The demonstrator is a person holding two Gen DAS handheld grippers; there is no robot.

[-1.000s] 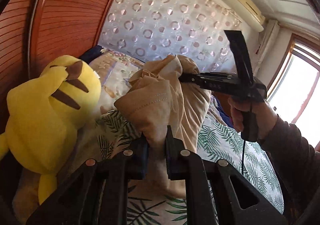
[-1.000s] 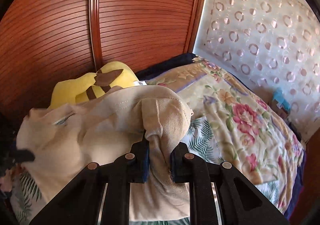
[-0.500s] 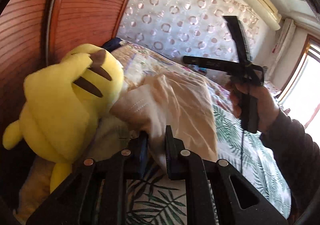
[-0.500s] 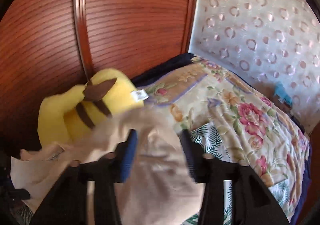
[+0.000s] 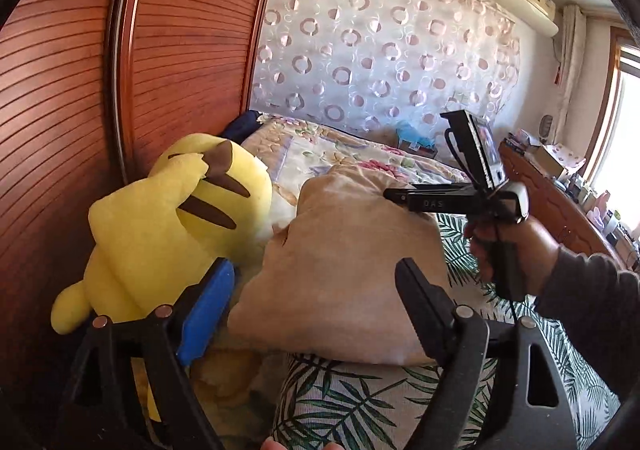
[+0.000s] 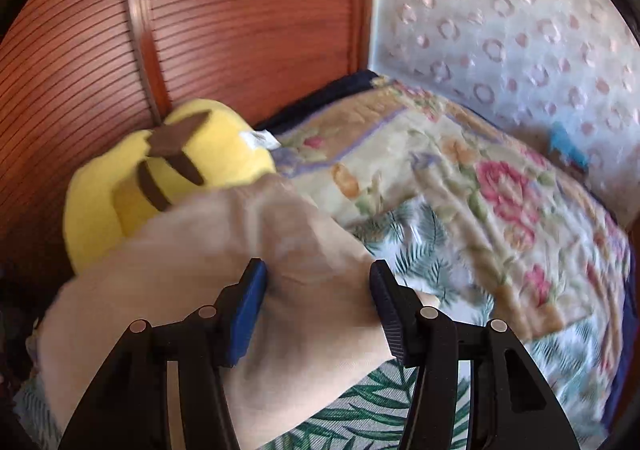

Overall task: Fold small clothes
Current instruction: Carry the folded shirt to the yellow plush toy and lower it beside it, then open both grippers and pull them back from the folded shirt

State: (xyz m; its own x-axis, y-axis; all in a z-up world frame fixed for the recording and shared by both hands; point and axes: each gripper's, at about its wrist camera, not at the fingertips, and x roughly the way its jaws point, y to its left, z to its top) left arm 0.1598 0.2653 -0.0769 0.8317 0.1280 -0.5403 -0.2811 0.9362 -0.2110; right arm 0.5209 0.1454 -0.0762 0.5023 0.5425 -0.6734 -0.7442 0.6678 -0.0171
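Near the wardrobe-side edge of the bed (image 5: 360, 402), the beige garment (image 5: 344, 270) lies folded beside the yellow plush toy (image 5: 160, 234), and with both the left hand-held gripper (image 5: 312, 290) and the right hand-held gripper (image 6: 318, 290) just opened and gripping nothing, lift straight away so the fold holds.

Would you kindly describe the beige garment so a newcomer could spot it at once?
Start at the brown slatted wardrobe, then drop to the bed below. Beside the yellow plush toy lies the beige garment, the only plain, unpatterned cloth there.
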